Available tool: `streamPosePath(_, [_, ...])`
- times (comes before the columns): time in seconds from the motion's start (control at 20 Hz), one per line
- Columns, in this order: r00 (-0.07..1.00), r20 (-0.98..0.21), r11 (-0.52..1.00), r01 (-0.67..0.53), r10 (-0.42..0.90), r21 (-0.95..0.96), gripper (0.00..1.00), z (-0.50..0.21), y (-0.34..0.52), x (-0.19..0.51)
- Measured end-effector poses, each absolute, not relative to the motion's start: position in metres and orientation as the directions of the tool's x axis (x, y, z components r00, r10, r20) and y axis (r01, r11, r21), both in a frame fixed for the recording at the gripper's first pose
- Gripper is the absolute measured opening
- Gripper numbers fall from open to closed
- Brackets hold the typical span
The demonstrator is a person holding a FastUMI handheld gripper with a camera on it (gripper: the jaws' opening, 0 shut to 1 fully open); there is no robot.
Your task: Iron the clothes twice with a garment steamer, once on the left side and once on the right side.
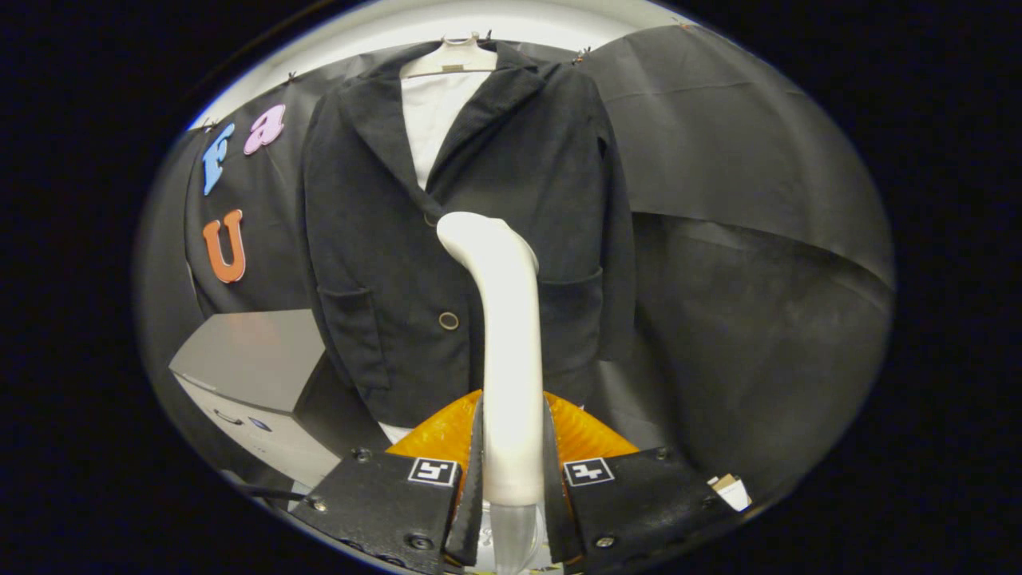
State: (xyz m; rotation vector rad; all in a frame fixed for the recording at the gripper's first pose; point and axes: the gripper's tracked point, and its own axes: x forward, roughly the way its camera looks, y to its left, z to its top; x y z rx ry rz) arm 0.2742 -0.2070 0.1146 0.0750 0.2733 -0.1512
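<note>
A black blazer [399, 239] over a white shirt [435, 112] hangs on a pale hanger [449, 60] against the booth wall, straight ahead of me. My gripper [511, 471] is shut on the white garment steamer [503, 319], both fingers pressing its handle. The steamer rises upright between the fingers, and its curved head sits in front of the blazer's middle, near the closure just below the lapels. Whether the head touches the cloth is unclear. An orange part [591, 435] shows behind the fingers on both sides of the handle.
A grey box-like cabinet [255, 359] stands low on the left, beside the blazer's hem. Black cloth [758, 239] drapes the wall to the right of the blazer. A small white tag [730, 491] lies near the right finger block.
</note>
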Motion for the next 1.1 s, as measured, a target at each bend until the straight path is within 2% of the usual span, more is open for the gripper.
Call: streamPosePath(1.1, [0.896,-0.429,0.988,0.148,-0.112,0.052,0.35,0.026,-0.203,0.267])
